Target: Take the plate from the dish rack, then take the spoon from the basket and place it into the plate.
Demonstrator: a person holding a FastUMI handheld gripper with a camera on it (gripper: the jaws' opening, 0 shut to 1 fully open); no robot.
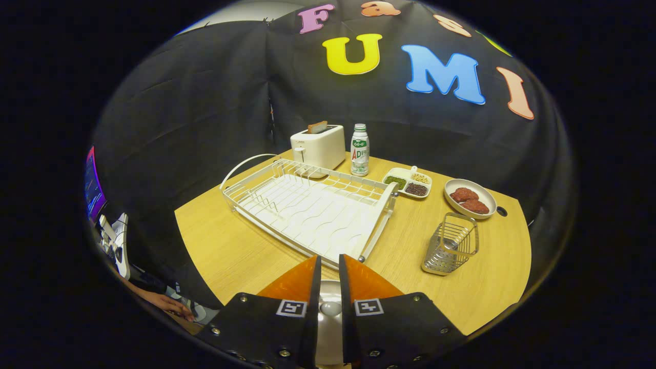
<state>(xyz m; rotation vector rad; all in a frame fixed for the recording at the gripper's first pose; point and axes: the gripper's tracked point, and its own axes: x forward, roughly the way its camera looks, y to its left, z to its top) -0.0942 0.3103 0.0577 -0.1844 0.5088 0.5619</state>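
My gripper (pixel 329 287) hangs over the table's front edge, its orange fingers (pixel 294 282) nearly together. They are shut on a white spoon (pixel 330 308), whose rounded end shows in the narrow gap. Directly below the gap lies the white plate (pixel 328 341), mostly hidden by the fingers. The white wire dish rack (pixel 307 207) stands just beyond the fingertips with no dishes in it. The metal wire basket (pixel 451 243) stands to the right of the rack, and I see no spoon in it.
Behind the rack are a white toaster (pixel 319 147) with a slice in it and a bottle (pixel 360 150). A divided snack dish (pixel 408 182) and a bowl of reddish patties (pixel 470 198) sit at the back right. A person's hand (pixel 164 302) is low on the left.
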